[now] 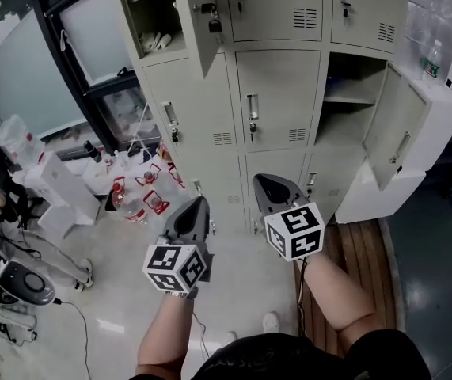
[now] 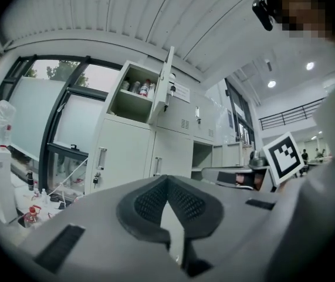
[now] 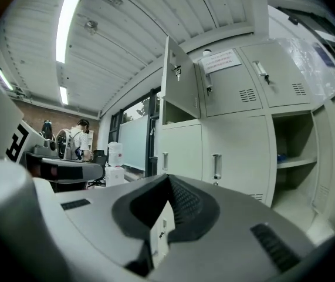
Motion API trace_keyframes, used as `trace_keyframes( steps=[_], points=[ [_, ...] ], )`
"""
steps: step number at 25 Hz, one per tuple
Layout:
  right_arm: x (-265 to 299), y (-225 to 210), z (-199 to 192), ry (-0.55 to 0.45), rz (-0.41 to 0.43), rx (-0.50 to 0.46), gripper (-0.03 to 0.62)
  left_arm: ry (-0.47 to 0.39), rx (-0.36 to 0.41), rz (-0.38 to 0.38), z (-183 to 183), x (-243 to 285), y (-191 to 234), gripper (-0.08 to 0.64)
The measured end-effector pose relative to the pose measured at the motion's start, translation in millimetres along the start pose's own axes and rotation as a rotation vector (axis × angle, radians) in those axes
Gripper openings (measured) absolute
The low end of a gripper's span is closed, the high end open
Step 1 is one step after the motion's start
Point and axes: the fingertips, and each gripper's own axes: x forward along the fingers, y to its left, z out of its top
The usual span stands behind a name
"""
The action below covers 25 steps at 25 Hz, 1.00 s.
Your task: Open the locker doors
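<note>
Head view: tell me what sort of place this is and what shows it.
Probably a lab or workshop storage corner. A bank of grey metal lockers stands by a big window, bottles sit in one open compartment, and red-marked containers clutter the floor.

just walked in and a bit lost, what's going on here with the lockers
A person stands facing a bank of lockers with a hand-held gripper in each hand. The left hand-held gripper and the right hand-held gripper are both shut, hold nothing and touch no door. The upper left door and the right-hand door already hang open. The middle door is closed.
</note>
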Motion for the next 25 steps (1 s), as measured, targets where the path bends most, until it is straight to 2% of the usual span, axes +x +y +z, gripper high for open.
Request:
trace_keyframes(
  steps=[8, 15, 20, 25],
  points=[
    [31.9, 12.4, 2.2, -0.011, 0.149, -0.005, 0.0, -0.026, 0.006, 0.141, 3.5, -4.2, 15.3, -0.002],
    [57.9, 35.9, 7.4, -0.023, 0.244, -0.002, 0.0, -0.036, 0.007, 0.222, 2.9, -15.5, 31.9, -0.002],
    [81.3, 53.4, 12.6, -0.023, 0.268, -0.008, 0.0, -0.046, 0.003, 0.237, 7.9, -16.3, 53.8, -0.002],
    [116.7, 65.1, 16.0, -0.021, 0.258, 0.002, 0.0, -0.043, -0.001, 0.215, 11.5, -8.0, 85.4, -0.002]
  ],
)
